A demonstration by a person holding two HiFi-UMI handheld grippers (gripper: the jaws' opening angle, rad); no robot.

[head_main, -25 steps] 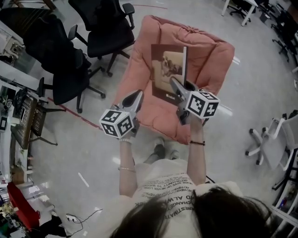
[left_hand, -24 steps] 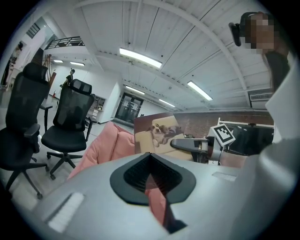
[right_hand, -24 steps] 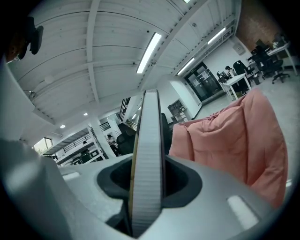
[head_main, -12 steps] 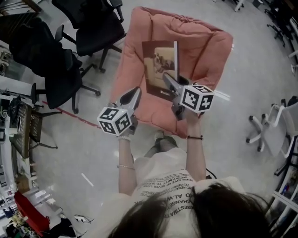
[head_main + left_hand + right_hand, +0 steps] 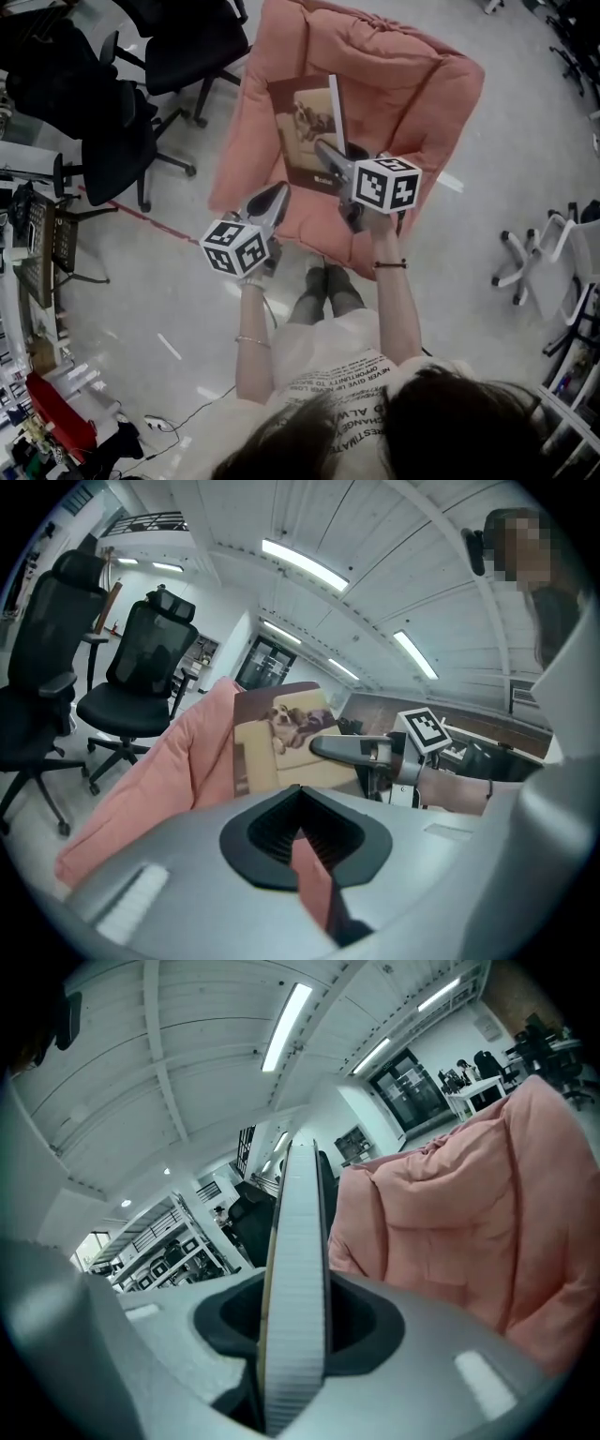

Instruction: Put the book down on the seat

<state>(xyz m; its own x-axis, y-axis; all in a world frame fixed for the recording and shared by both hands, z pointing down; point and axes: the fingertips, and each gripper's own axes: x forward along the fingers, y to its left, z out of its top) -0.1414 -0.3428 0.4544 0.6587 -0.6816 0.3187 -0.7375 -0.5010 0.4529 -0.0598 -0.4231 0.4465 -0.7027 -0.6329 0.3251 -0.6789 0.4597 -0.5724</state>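
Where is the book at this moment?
In the head view, the book is at centre top, clamped in the right gripper over the pink chair. The left gripper is just below and left of it.

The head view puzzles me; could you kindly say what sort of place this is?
Probably an open-plan office or lab: black swivel chairs, a white swivel chair, and ceiling strip lights.
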